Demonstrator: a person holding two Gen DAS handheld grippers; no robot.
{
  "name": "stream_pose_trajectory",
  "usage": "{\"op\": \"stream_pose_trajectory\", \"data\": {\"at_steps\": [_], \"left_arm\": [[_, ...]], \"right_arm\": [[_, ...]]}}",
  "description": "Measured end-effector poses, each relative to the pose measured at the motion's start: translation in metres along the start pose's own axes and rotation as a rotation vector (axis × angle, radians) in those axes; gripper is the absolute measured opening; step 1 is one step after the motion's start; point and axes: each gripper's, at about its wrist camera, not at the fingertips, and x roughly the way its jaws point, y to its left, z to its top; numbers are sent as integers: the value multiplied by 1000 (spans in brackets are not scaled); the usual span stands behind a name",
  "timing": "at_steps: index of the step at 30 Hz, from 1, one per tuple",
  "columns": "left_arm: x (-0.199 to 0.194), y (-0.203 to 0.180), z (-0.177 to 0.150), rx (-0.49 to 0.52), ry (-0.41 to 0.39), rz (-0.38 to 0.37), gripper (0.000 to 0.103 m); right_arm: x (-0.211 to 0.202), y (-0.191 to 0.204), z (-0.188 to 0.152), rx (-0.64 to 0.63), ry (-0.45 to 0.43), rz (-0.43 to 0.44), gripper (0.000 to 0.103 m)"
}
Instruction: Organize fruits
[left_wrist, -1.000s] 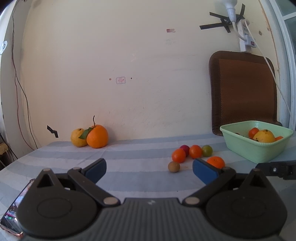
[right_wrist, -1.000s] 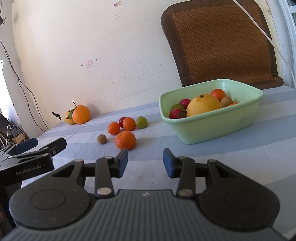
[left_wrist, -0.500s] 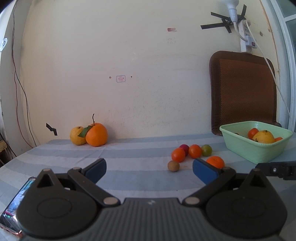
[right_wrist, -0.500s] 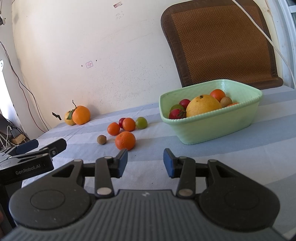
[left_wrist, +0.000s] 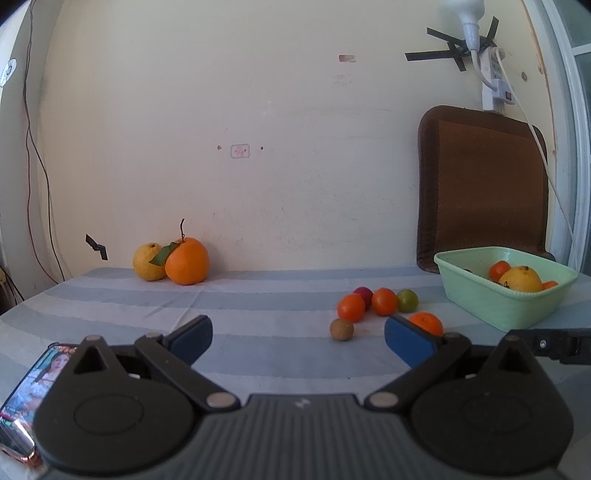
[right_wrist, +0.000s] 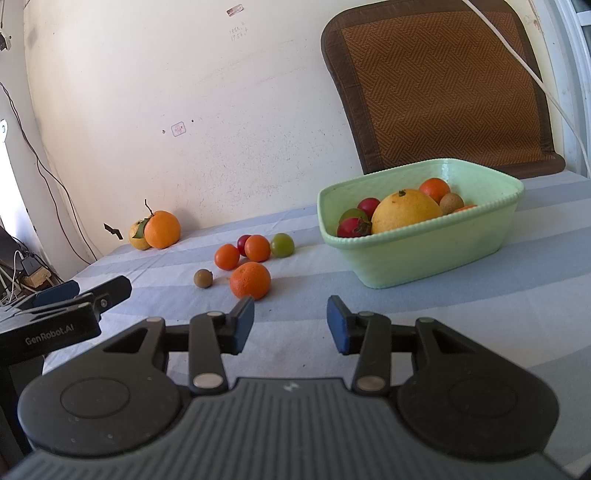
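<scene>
1. your right gripper (right_wrist: 290, 325) hangs low over the striped table (right_wrist: 461, 314) with its blue pads spread apart and nothing between them.
2. your left gripper (left_wrist: 298, 334) is spread wider and is just as empty; it sits further back, to the left of the right one.
3. the loose fruit lies ahead of the right gripper and a little to its left: a mandarin (right_wrist: 250, 280) nearest, a small brown fruit (right_wrist: 202, 278) beside it to the left, then two small orange fruits (right_wrist: 242, 252), a dark red one (right_wrist: 242, 242) and a green one (right_wrist: 282, 244) just behind.
4. the pale green basin (right_wrist: 413, 254) stands ahead and to the right, already carrying a big yellow citrus, red and orange fruits and a brown one.
5. the relation that matters: the mandarin sits just beyond the right gripper's left pad, slightly off the centre line, so i judge the right hand the nearer one. from the left wrist view the same mandarin (left_wrist: 426, 324) peeks out behind the right pad, well off to the side.
6. a round fruit has no long axis to line up with; it may roll if nudged, so centre it between the pads before closing.
7. a large orange (left_wrist: 187, 260) and a yellow fruit (left_wrist: 148, 261) wait touching each other by the wall, far left, better placed for your left hand.
</scene>
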Motion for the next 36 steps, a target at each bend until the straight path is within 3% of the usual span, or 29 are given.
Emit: {"op": "stream_pose_trajectory", "data": {"at_steps": [5, 15, 18, 20, 22, 25, 27, 28, 30, 36], "left_arm": [[2, 1, 1, 2, 12, -14, 103], [52, 12, 27, -41, 135, -156, 101], [72, 3, 30, 3, 168, -179, 88], [86, 0, 31, -2, 208, -201, 73], [98, -1, 30, -18, 241, -219, 65], [110, -2, 27, -30, 283, -217, 59], [116, 0, 23, -43, 305, -218, 51], [119, 1, 22, -52, 318, -227, 40], [121, 3, 20, -66, 335, -248, 28], [116, -1, 20, -46, 330, -267, 25]], "right_arm": [[0, 0, 0, 0, 1, -1, 46], [24, 21, 16, -138, 72, 27, 46], [38, 33, 24, -203, 89, 56, 46], [49, 42, 25, -263, 101, 50, 46], [61, 46, 26, -287, 120, 44, 46], [77, 49, 26, -296, 154, 57, 46], [85, 54, 26, -323, 159, 49, 46], [87, 55, 26, -335, 162, 44, 46], [95, 55, 25, -344, 183, 31, 46], [93, 48, 24, -314, 197, 42, 38]]}}
